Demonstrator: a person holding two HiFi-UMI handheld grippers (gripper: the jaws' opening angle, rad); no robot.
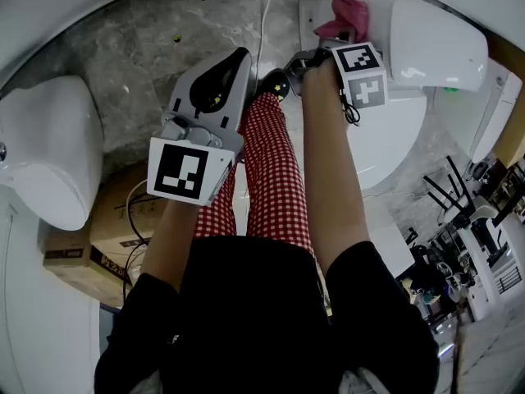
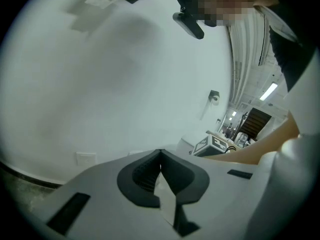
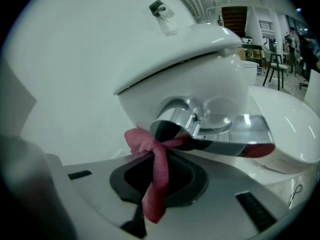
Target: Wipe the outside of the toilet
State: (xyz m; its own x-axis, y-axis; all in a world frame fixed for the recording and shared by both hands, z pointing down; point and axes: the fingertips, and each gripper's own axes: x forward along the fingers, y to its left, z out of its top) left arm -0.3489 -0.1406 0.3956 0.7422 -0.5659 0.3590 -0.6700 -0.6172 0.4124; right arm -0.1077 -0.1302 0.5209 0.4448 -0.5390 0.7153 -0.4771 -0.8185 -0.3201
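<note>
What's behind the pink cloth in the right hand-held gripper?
A chrome fitting on the white toilet, directly behind the cloth and its bunched tip. The fitting's left end is covered, so contact can't be confirmed.

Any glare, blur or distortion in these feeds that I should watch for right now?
Right gripper view: sharp, but the chrome fitting on the toilet throws bright reflections just behind the pink cloth in the right tool. Left gripper view: mostly blank white wall, low contrast, dark corners. Head view: heavy fisheye bending at the edges, even light.
</note>
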